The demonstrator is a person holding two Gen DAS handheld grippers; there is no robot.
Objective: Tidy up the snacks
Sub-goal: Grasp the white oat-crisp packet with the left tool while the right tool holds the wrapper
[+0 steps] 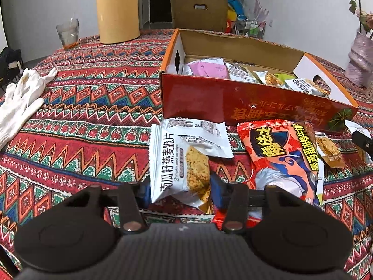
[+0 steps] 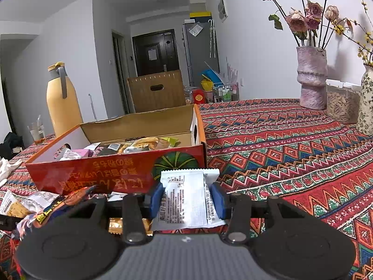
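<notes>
Landmark = red cardboard box (image 1: 244, 98) on the table (image 1: 93, 107), open top, already several snack packets inside. Left gripper (image 1: 179, 193): jaws narrow, blue pads pressing both sides of a white oat crisp packet (image 1: 177, 163), which stands upright in the grip just in front of the box's near wall. No earlier frame, so only the grip counts: the pads are in contact with the wrapper. Flat on the cloth behind that packet, touching the foot of the box wall, lies another white packet back-side up (image 1: 198, 137). Beside it, also against the box front, a large red snack bag (image 1: 284, 158) with cartoon art; a small packet showing a crisp (image 1: 328, 149) lies beyond its far edge, near the box's front corner with the green pumpkin print. Right gripper (image 2: 187, 200): jaws narrow, closed on a white packet with printed back (image 2: 186, 198), held upright just in front of that same pumpkin corner of the box (image 2: 116, 170); looks like two packets stacked, can't confirm. Off-task items: white glove (image 1: 21, 102) well away from the box's short end, yellow jug (image 1: 116, 9) and a glass (image 1: 67, 32) past the box's far corner, pink vase with dried roses (image 2: 312, 79) on the other side, well apart from the box
</notes>
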